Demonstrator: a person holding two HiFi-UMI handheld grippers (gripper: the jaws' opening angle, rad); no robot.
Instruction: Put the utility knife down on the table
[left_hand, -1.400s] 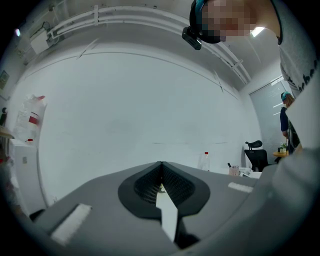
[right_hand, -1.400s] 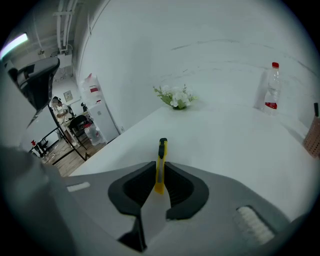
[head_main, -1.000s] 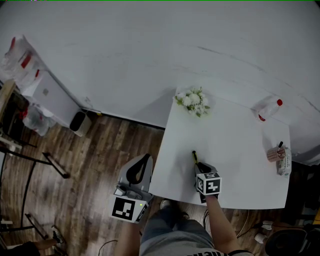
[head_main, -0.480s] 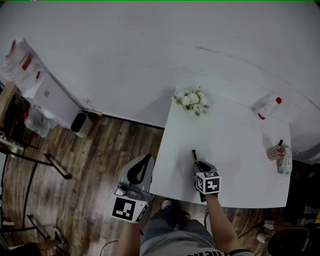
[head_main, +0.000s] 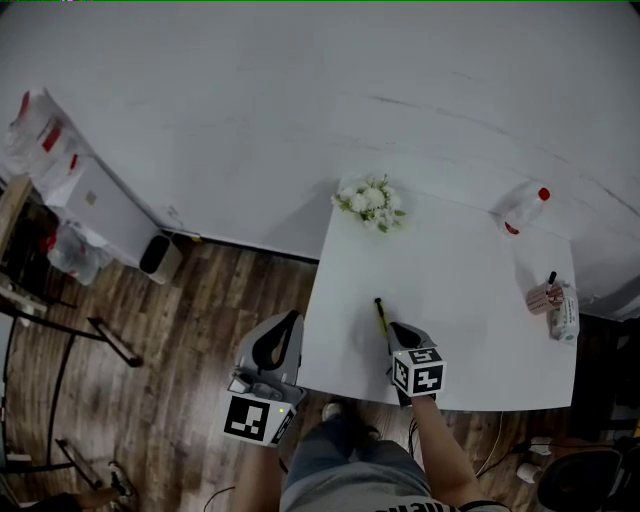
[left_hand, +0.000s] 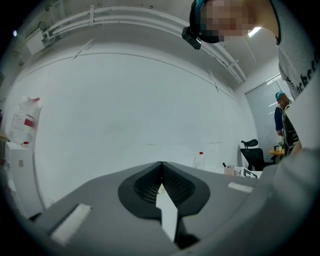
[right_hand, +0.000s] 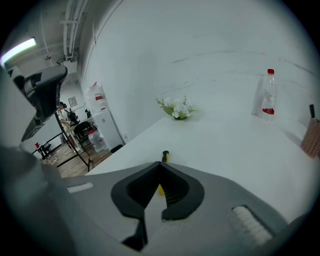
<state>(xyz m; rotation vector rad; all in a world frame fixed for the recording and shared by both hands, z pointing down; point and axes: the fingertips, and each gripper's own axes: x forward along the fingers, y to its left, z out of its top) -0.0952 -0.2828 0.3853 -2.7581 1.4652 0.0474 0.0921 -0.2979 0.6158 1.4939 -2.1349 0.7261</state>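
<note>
The yellow-and-black utility knife (head_main: 379, 314) points away from me over the near-left part of the white table (head_main: 470, 330). My right gripper (head_main: 393, 329) is shut on its handle; in the right gripper view the yellow body (right_hand: 161, 189) shows between the jaws and the tip (right_hand: 165, 156) sticks out past them. Whether the knife touches the tabletop I cannot tell. My left gripper (head_main: 293, 318) hangs over the wooden floor left of the table, shut and holding nothing (left_hand: 161, 164).
White flowers (head_main: 368, 200) stand at the table's far left corner. A plastic bottle with a red cap (head_main: 522, 210) lies at the far right. A pen cup (head_main: 543, 296) and a small packet (head_main: 565, 312) sit at the right edge. A bin (head_main: 157, 255) stands by the wall.
The head view has shifted a little, so the table sits slightly further left. The right gripper keeps its hold on the knife; the left gripper has not moved.
</note>
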